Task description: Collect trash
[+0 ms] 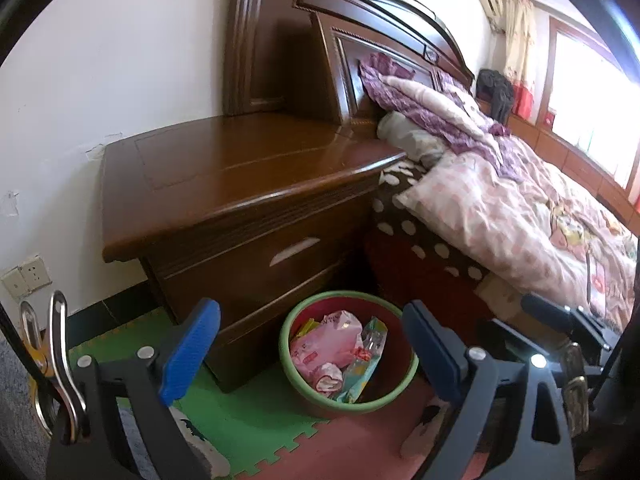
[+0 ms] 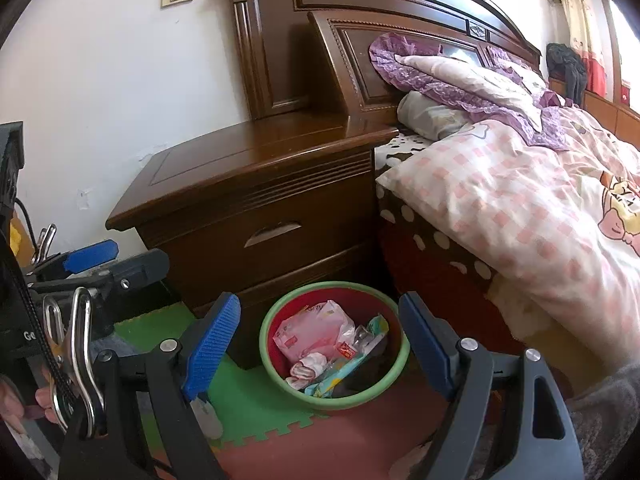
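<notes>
A round bin with a green rim [image 1: 347,399] [image 2: 332,401] and red inside stands on the floor in front of the bedside cabinet. It holds trash: a pink plastic packet [image 1: 326,340] [image 2: 314,328], a crumpled tissue [image 1: 329,377] [image 2: 308,365] and a blue-green wrapper [image 1: 362,368] [image 2: 340,370]. My left gripper [image 1: 310,354] is open and empty, held above and in front of the bin. My right gripper [image 2: 320,346] is open and empty, also framing the bin. The left gripper [image 2: 112,260] shows at the left of the right wrist view.
A dark wooden bedside cabinet [image 1: 240,184] [image 2: 256,184] stands against the white wall, its top bare. A bed with a pink checked quilt [image 1: 512,216] [image 2: 520,200] lies to the right. Green and red foam floor mats [image 1: 256,428] [image 2: 256,412] cover the floor.
</notes>
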Available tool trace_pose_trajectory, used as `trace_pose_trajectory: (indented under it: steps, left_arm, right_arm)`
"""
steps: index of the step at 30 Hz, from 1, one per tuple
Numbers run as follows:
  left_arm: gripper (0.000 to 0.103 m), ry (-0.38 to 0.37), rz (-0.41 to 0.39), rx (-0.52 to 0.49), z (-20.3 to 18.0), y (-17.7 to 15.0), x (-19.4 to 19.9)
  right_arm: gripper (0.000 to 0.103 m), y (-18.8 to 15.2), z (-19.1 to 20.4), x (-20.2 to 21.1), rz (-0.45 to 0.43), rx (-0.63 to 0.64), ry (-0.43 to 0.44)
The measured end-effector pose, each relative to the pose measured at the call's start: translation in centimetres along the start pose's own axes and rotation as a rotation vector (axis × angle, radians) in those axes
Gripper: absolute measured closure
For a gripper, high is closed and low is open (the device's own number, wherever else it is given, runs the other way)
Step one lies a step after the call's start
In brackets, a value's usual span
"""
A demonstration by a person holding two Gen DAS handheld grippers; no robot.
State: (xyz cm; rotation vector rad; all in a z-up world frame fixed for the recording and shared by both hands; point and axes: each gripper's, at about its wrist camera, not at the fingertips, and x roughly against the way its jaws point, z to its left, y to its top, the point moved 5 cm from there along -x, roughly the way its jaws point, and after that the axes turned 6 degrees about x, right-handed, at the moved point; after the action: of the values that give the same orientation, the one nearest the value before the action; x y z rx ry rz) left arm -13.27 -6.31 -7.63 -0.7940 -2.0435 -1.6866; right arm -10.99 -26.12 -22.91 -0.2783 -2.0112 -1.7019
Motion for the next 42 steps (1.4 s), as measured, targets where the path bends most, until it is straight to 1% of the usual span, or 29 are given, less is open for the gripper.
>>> trace_pose_trajectory:
  steps: [4,18,42]
  left_arm:
    - [0.008,-0.014,0.009,0.009,0.19,0.14,0.05]
    - [0.008,-0.021,0.025,-0.011,-0.17,-0.15,-0.22]
    - [0.008,-0.016,0.038,-0.015,-0.39,-0.49,-0.49]
  right_arm:
    - [0.020,0.02,-0.22,0.07,-0.002,-0.007,0.001]
    - [0.020,-0.24,-0.12,-0.22,0.007,-0.002,0.004]
    - [0.020,-0.50,0.39,-0.38,0.014,0.000,0.015]
